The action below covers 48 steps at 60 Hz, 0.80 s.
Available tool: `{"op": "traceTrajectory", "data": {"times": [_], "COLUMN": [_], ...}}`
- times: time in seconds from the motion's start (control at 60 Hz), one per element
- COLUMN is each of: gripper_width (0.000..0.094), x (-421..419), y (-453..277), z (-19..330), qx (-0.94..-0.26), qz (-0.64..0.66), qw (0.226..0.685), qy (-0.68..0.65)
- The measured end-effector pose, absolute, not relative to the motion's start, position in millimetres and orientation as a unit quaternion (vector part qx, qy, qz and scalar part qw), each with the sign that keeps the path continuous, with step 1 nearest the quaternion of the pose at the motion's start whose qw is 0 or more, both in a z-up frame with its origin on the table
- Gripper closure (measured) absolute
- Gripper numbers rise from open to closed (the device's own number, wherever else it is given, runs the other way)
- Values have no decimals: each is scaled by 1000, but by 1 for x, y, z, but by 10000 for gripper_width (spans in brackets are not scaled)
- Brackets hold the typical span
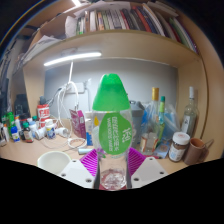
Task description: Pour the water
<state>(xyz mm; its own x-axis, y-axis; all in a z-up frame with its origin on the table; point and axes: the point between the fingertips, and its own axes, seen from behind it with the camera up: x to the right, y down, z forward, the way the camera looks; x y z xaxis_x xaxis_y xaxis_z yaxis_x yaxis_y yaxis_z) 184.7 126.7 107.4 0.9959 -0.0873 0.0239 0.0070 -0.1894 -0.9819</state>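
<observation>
We have the gripper (113, 165) clenched on 1 bottle (112, 130) — clear plastic, green label, wide green cap — and it stands upright between our 2 fingers, with a purple pad (91, 159) showing at each side of its lower body. The cap looks to be on, so if we tip now, we judge that nothing flows; or, if it sits loose, it may drop off and the water gush out at once. We see no cup or glass just ahead of the fingers to receive the water, so pouring from here risks wetting the crowded desk (45, 150) beyond the bottle. The plastic wall may also give under our squeeze and let the bottle slip or twist as its weight shifts.

Counted: 1 held bottle, 2 fingers, 2 pads. Beyond the fingers to the right stands a cluster of bottles (165, 125) — about 4, though they overlap — and 1 dark-lidded jar (179, 146). To the left are small jars and boxes too crowded for us to count, and above all, 1 shelf of books (120, 20)
</observation>
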Motion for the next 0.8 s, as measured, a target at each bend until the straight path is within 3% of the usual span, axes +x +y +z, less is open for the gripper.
{"op": "traceTrajectory", "data": {"times": [0.117,0.133,0.217,0.45,0.517,0.617,0.8], "gripper_width": [549,501,521,459,396,75,95], "x": [182,180,177,177,177,176,166], "y": [124,123,122,124,121,103,46], "z": [77,70,74,73,66,53,72], "qx": [-783,-787,-768,-776,-793,-822,-831], "qz": [-4,3,7,-3,-13,-23,-19], "qw": [621,615,639,630,609,568,555], "qy": [44,47,39,26,21,5,17]}}
